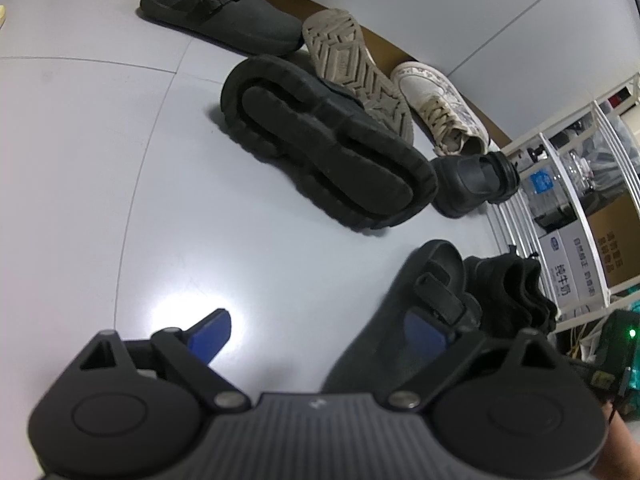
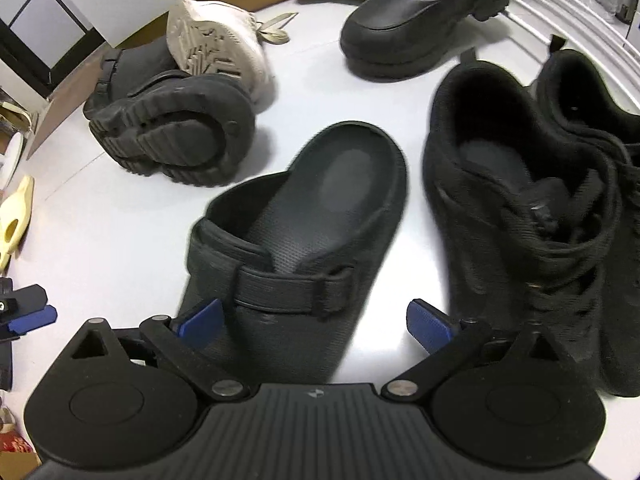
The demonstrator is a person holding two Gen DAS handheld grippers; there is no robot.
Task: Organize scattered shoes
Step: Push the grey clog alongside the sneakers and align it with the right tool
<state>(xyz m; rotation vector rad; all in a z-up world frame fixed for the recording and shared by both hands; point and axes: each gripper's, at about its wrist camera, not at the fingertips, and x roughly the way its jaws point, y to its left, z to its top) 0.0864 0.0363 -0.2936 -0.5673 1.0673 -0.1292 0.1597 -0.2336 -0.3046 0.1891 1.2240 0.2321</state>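
The black strap clog [image 2: 296, 232] stood upright on the grey floor [image 2: 120, 240], just beside the black sneakers [image 2: 532, 208]. The right gripper [image 2: 316, 326] had its fingers wide open around the clog's toe part, holding nothing; the left gripper [image 1: 320, 330] was also wide open and empty. The clog seemed a light, half-stiff foam that bends a little, so I judged the side wall near the strap the surest place to grasp it.

White carton [image 1: 566, 276] — "纯牛奶" label

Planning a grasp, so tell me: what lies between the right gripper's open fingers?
The toe of the black strapped clog sits between the right gripper's open fingers, seen in the right wrist view.
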